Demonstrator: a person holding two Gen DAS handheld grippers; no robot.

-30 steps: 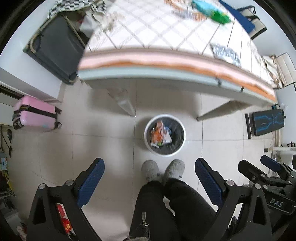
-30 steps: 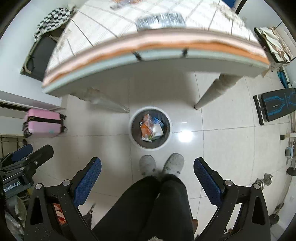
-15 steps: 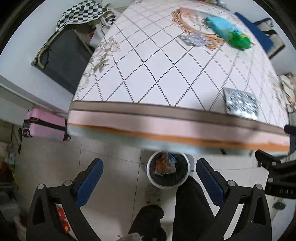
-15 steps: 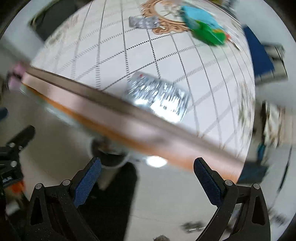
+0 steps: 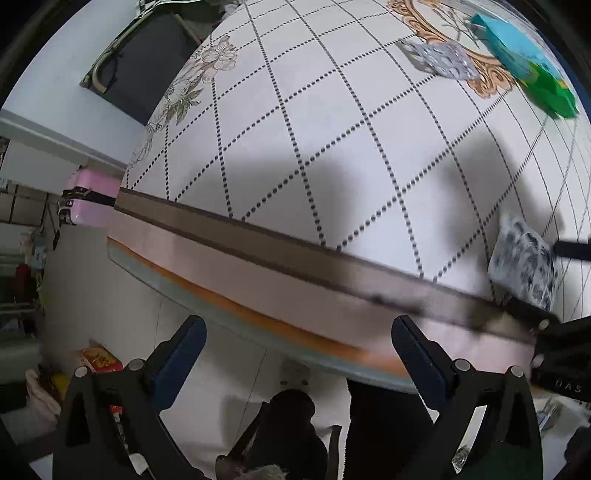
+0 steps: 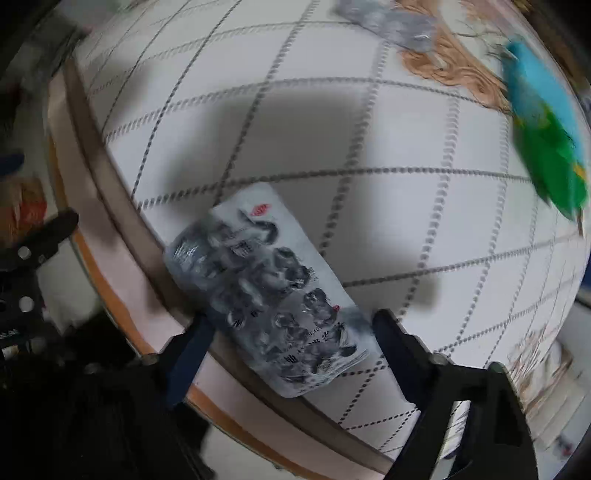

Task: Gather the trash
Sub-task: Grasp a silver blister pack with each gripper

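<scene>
A grey-and-white printed snack wrapper lies flat near the table's front edge; it also shows at the right of the left wrist view. My right gripper is open, its fingers on either side of the wrapper's near end. My left gripper is open and empty, below the table edge. A silver foil wrapper and a blue-green packet lie farther back on the table; both also show in the right wrist view, the foil and the packet.
The table has a white diamond-pattern cloth with a brown and pink border. A pink suitcase and a dark case stand on the floor at left. The person's legs are below the table edge.
Both grippers rose from the floor bin to table height. The right gripper closed in on the grey-and-white wrapper, which now sits between its fingers. The bin has gone out of view.
</scene>
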